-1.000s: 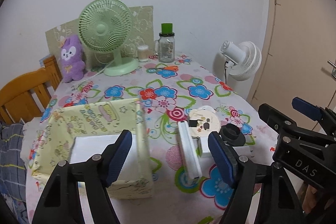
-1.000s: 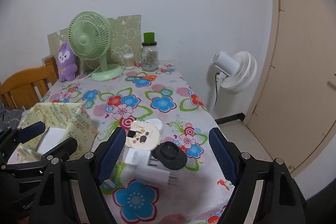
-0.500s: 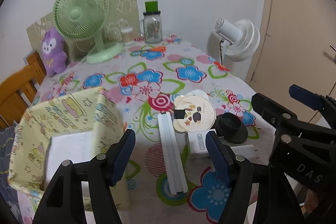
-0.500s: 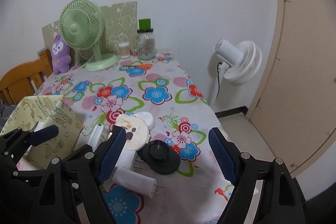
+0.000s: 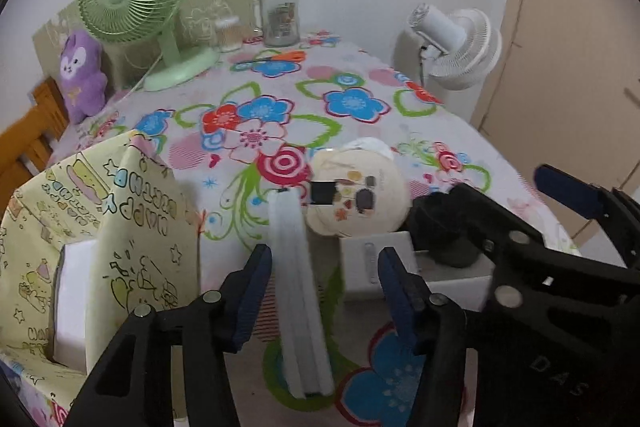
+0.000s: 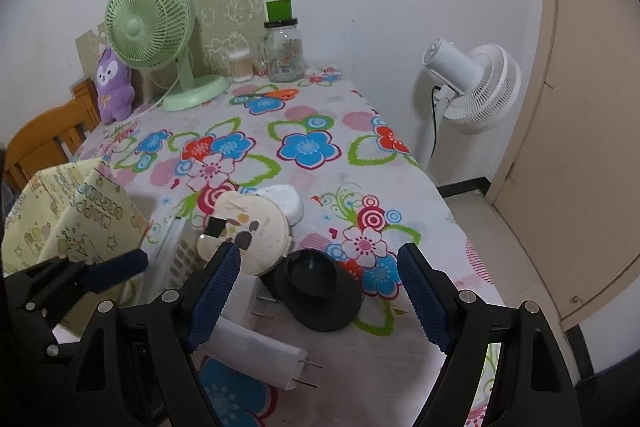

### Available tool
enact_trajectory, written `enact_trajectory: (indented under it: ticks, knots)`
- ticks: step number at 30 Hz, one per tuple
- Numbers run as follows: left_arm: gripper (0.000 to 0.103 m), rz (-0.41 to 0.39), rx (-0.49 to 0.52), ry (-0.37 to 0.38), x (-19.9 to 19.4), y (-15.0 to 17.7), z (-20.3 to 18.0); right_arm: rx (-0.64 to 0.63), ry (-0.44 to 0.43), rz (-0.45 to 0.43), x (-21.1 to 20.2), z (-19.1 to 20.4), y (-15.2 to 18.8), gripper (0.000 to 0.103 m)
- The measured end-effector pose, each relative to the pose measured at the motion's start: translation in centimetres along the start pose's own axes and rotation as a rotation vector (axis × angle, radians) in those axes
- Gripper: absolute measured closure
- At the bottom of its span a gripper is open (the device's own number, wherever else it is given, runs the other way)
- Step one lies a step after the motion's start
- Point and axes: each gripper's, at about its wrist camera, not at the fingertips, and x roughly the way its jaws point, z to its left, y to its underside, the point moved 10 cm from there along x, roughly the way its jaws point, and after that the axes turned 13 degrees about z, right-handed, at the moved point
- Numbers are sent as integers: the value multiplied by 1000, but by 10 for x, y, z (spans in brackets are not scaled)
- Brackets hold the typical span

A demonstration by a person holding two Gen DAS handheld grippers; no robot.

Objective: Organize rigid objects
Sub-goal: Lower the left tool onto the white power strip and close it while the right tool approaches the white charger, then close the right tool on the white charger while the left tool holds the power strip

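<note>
Both tools are matte black plastic frames, silver screws dotting each arm. Left tool (image 5: 324,287) wears ribbed navy-blue pads; right tool (image 6: 320,291) matches, with "DAS" moulded on its side.

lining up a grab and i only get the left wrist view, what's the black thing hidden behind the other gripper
observer: the right wrist view shows a black round plastic dish with a raised centre hub. It lies flat on the floral tablecloth, just ahead of the open right gripper.
operator: which way does the white block beside it face
observer: that white boxy plug adapter has two metal prongs pointing at the dish.
operator: and the long white slab between my fingers
observer: the long white plastic slab has rows of small keys on the face your view misses.
</note>
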Motion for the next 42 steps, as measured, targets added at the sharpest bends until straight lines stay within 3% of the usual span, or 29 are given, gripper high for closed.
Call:
enact_trajectory:
  ticks: [8,16,36,42]
  knots:
    - [50,18,-13,8,11,5,4,13,-35,48,16,4,7,19]
    - [78,6,7,-11,10,7,10,8,-55,80,25,17,8,19]
    - [78,67,-31,75,30,23,16,-63,2,170,50,48,15,20]
    - [78,70,-29,100,27,29,16,-82,-35,191,48,57,22,28]
